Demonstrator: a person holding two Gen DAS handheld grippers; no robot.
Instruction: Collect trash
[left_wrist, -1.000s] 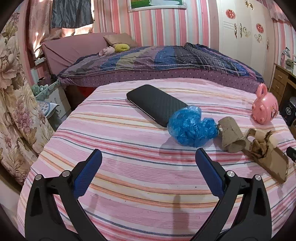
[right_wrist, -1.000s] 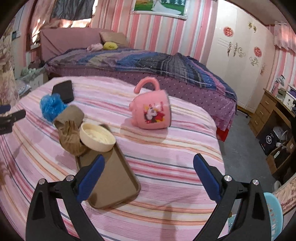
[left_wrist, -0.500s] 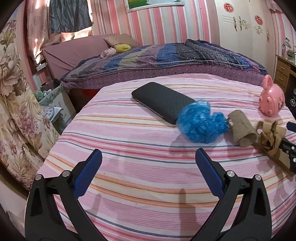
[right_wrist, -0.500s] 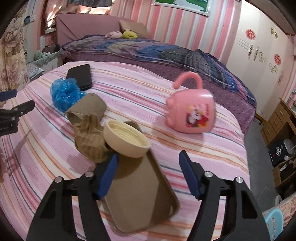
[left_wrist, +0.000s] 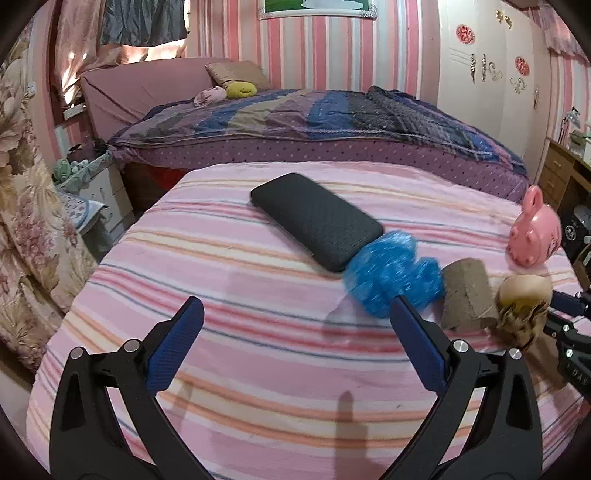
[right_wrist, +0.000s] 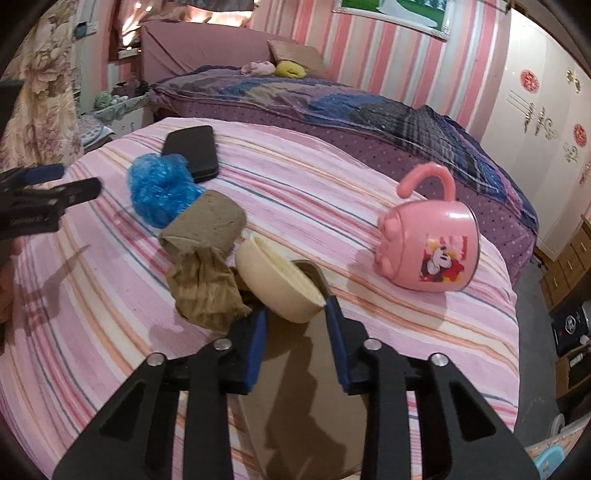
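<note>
Trash is gathered in one loose row on the pink striped cover (left_wrist: 221, 369). A crumpled blue plastic bag (left_wrist: 391, 273) lies against the end of a flat black textured case (left_wrist: 314, 229). A flattened brown cardboard tube (right_wrist: 207, 225) is wedged just beside the bag. A wad of crumpled brown paper (right_wrist: 203, 288) spills from the tube's mouth onto the edge of a shallow brown tray (right_wrist: 295, 362).

A round cream bowl (right_wrist: 273, 280) is tipped on that same tray, so the tray is judged to serve as the collecting place. A pink plastic mug with a cartoon print (right_wrist: 428, 251) is left on its side, well apart from the row.

The right gripper (right_wrist: 293, 306) is held over the near end of the tray. Its jaws have just been closing and now stand narrow. The tray's surface and the bowl's lower rim are seen between them. Whether anything is pinched cannot be told.

The left gripper (left_wrist: 295, 306) is held above bare cover with its jaws spread wide and nothing between them. It is aimed towards the blue bag, presumably to be brought onto it next.
</note>
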